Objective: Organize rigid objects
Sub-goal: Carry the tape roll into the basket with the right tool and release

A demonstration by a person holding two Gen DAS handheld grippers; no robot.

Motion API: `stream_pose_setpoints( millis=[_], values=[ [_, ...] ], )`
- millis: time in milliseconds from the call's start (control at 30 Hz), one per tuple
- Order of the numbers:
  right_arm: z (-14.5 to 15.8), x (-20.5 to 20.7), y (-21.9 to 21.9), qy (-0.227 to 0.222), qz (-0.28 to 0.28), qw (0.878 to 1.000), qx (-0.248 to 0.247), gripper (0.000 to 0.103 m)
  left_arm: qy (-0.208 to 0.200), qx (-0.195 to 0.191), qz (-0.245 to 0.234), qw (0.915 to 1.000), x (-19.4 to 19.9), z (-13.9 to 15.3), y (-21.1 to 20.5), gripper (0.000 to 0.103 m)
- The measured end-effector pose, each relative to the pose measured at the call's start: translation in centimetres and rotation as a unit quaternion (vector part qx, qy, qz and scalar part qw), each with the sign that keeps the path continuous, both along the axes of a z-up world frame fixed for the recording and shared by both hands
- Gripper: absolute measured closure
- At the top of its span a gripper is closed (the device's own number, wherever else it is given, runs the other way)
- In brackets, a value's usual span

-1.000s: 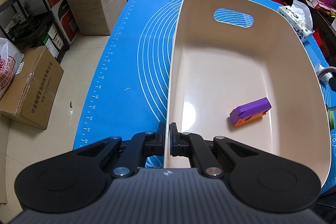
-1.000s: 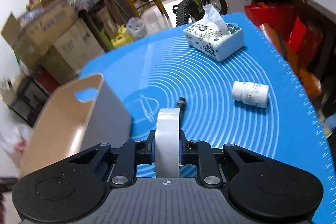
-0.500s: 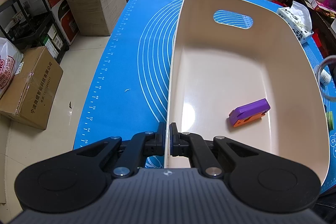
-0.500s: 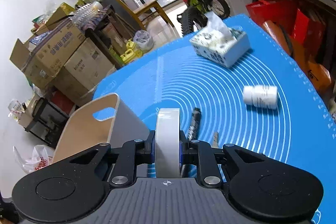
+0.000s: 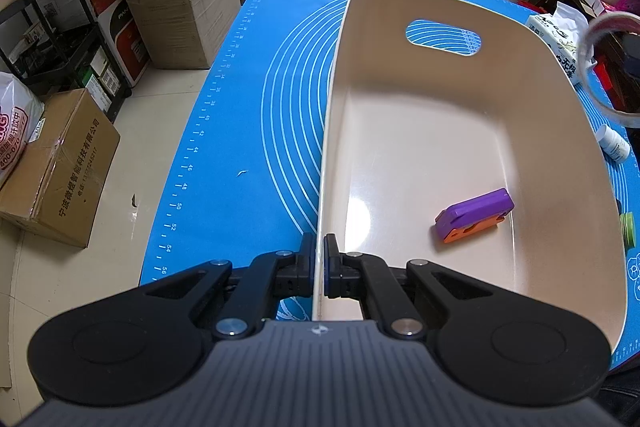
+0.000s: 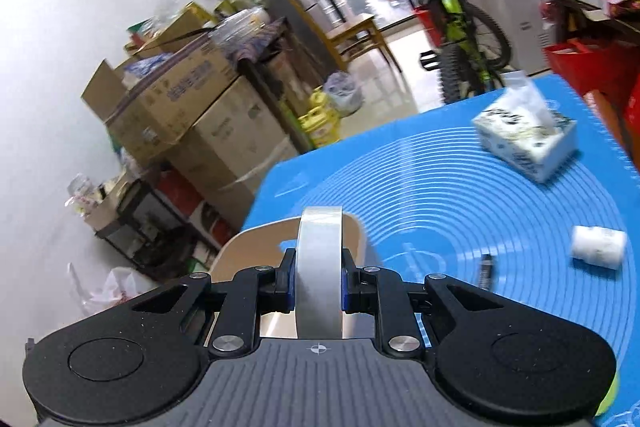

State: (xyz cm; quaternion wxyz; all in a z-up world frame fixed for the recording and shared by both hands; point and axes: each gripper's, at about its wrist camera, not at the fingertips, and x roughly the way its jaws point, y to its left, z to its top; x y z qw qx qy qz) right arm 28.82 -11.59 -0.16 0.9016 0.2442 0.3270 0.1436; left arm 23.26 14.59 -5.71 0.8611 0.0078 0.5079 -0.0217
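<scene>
Tape roll (image 6: pixel 319 267) clamped in right tongs (image 6: pixel 316 285) (left tongs (image 5: pixel 319 267) pinch bin rim (image 5: pixel 324 163)).

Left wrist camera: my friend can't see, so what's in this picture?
The left gripper pinches the near rim of a cream bin on a blue mat. Inside lies a purple and orange block. A tape roll hangs in the air at the right edge.

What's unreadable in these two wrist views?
- Tape roll, right wrist: lower part hidden behind the right tongs; in the left wrist view, cut off by the right edge.
- White bottle label: motion-blurred.
- Green object beyond the bin, left wrist: mostly hidden by the wall.
</scene>
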Motion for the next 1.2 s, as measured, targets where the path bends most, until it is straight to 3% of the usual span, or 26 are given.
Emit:
stream_pose_setpoints(
  millis=[400, 667, 800, 933, 1000, 1200],
  values=[
    [-2.5, 1.3, 7.5, 0.04, 0.063, 0.995, -0.062, 0.073, 0.001, 0.001, -0.001, 1.0, 0.1, 0.1, 0.0, 0.098],
    [-5.0, 1.1, 11.9, 0.08, 0.111, 0.979, -0.153, 0.074, 0.002, 0.002, -0.003, 1.0, 0.1, 0.0, 0.0, 0.098],
    [-5.3, 0.7, 13.2, 0.083, 0.128, 0.967, -0.202, 0.073, 0.002, 0.002, -0.003, 1.0, 0.1, 0.0, 0.0, 0.098],
    [-5.1, -0.1, 13.5, 0.072, 0.134, 0.964, -0.219, 0.073, 0.002, 0.002, -0.003, 1.0, 0.1, 0.0, 0.0, 0.098],
    [-4.7, -0.7, 12.8, 0.058, 0.131, 0.968, -0.208, 0.051, 0.002, 0.002, -0.003, 1.0, 0.1, 0.0, 0.0, 0.098],
    [-2.7, -1.6, 10.7, 0.025, 0.116, 0.972, -0.203, 0.039, 0.001, 0.0, -0.003, 1.0, 0.0, 0.0, 0.0, 0.098]
  ],
)
